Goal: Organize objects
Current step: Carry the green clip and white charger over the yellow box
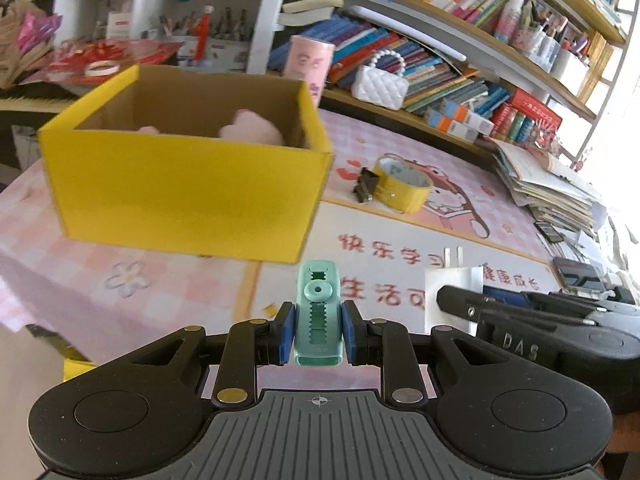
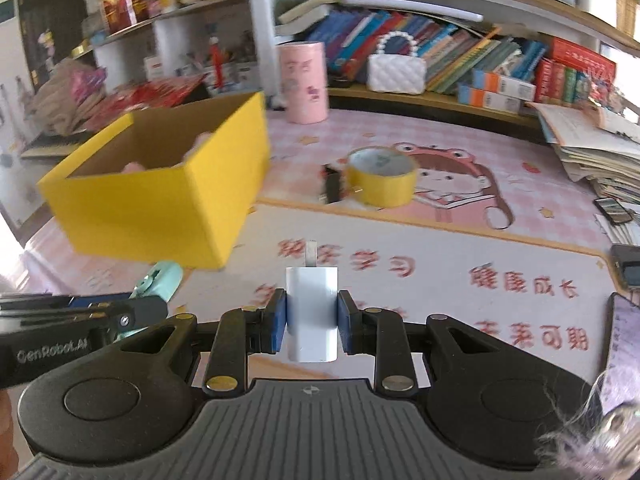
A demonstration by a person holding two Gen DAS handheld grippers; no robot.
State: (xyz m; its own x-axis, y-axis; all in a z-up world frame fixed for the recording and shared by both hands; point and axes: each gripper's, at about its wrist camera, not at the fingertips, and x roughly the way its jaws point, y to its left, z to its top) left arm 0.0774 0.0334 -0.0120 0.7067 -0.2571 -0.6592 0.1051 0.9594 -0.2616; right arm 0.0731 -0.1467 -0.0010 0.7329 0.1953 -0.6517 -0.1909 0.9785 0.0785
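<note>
Yellow box (image 1: 188, 192), mint-green eraser (image 1: 318, 316), white plug (image 2: 312, 312), yellow tape roll (image 2: 382, 178), pink checked cartoon tabletop (image 2: 460, 248).

both views ride low over the pink desk mat (image 1: 168, 280), looking along their fingers toward the far bookshelves (image 1: 460, 52). the left wrist view sits close to the yellow box (image 1: 184, 188); the right wrist view sees it at far left (image 2: 160, 200). the 2 share the box, the tape roll (image 1: 402, 186) and each other's gripper.
</note>
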